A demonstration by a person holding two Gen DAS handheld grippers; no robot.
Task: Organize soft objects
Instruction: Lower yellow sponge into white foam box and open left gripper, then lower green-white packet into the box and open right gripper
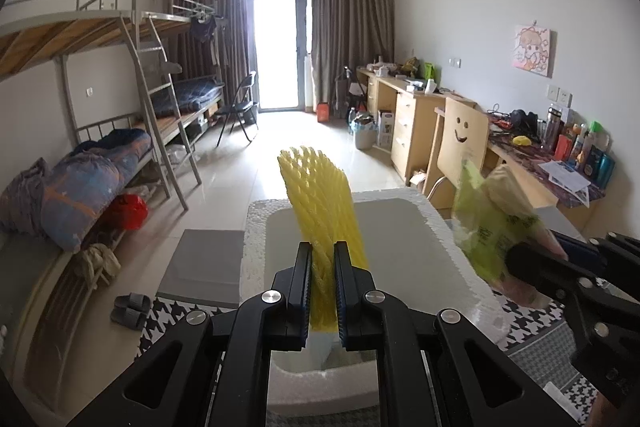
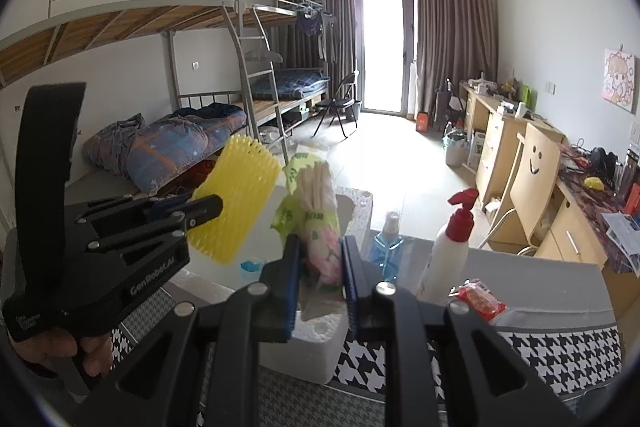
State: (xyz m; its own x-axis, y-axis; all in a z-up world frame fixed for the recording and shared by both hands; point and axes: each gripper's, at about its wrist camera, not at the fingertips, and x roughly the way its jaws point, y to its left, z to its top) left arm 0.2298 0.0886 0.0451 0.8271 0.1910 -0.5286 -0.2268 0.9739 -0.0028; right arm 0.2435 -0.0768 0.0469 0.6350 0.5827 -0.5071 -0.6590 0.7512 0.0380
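My left gripper [image 1: 323,291] is shut on a yellow foam net sleeve [image 1: 320,211] and holds it upright over a white styrofoam box [image 1: 440,227]. The sleeve also shows in the right wrist view [image 2: 236,203], with the left gripper [image 2: 208,207] on it. My right gripper [image 2: 320,267] is shut on a green and pink tissue pack [image 2: 316,223], held above the box's near wall [image 2: 316,339]. In the left wrist view the tissue pack [image 1: 492,227] is blurred at the right, beside the box.
A blue spray bottle [image 2: 386,247], a white pump bottle with a red top [image 2: 448,251] and a red snack packet [image 2: 480,299] stand on the grey table [image 2: 540,279] right of the box. A houndstooth cloth [image 2: 560,351] lies in front. Bunk beds stand left, desks right.
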